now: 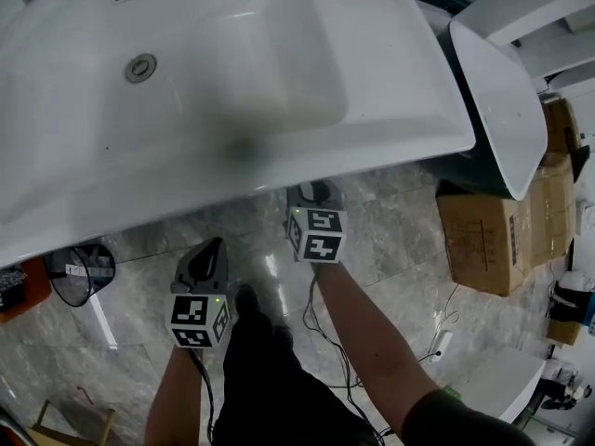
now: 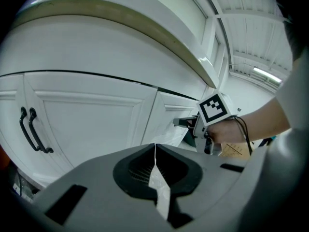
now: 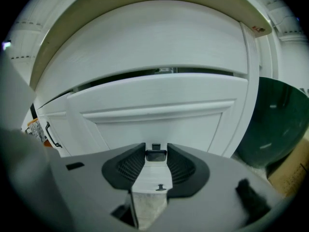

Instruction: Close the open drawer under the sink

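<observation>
Right hand-held gripper [image 3: 156, 151] clamped on small dark handle [image 3: 156, 155] of drawer [image 3: 154, 105]; white drawer front straight ahead of it, dark gap above, under sink [image 1: 279, 156]. Left hand-held gripper [image 2: 155, 148] jaws together, empty, cabinet door [image 2: 87, 124] ahead

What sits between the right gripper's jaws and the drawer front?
Only its small dark handle, clamped by the right gripper at the white drawer front. Right gripper view shows it.
</observation>
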A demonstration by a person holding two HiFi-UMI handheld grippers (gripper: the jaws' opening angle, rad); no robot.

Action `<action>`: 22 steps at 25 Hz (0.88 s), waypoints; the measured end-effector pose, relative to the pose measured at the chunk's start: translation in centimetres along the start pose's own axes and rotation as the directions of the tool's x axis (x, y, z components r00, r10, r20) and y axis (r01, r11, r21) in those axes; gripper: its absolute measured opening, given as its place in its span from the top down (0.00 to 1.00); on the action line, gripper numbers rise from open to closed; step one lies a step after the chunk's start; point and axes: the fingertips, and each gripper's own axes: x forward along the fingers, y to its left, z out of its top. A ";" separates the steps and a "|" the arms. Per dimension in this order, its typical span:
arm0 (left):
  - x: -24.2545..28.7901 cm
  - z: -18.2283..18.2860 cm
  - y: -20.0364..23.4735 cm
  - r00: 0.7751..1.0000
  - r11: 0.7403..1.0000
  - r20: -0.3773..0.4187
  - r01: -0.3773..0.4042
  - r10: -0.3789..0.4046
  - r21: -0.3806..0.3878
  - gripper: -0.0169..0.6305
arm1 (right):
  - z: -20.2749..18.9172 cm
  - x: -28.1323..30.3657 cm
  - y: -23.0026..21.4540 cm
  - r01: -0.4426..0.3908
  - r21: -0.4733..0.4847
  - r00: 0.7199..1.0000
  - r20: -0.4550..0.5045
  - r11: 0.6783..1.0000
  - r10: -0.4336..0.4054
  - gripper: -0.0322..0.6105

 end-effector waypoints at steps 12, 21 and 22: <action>-6.6 2.5 -5.6 0.997 0.999 0.078 -0.022 0.020 0.023 0.95 | -0.2 -11.1 -1.9 0.007 0.105 1.000 0.026 0.994 -0.010 0.73; -18.0 3.5 -12.4 0.984 0.997 0.166 -0.076 0.071 0.028 0.95 | 0.9 -23.8 -1.2 -0.096 0.123 0.993 0.083 0.988 0.086 0.79; -19.3 3.8 -12.9 0.982 0.996 0.173 -0.081 0.073 0.038 0.95 | 0.9 -25.0 -1.1 -0.100 0.119 0.992 0.083 0.988 0.091 0.79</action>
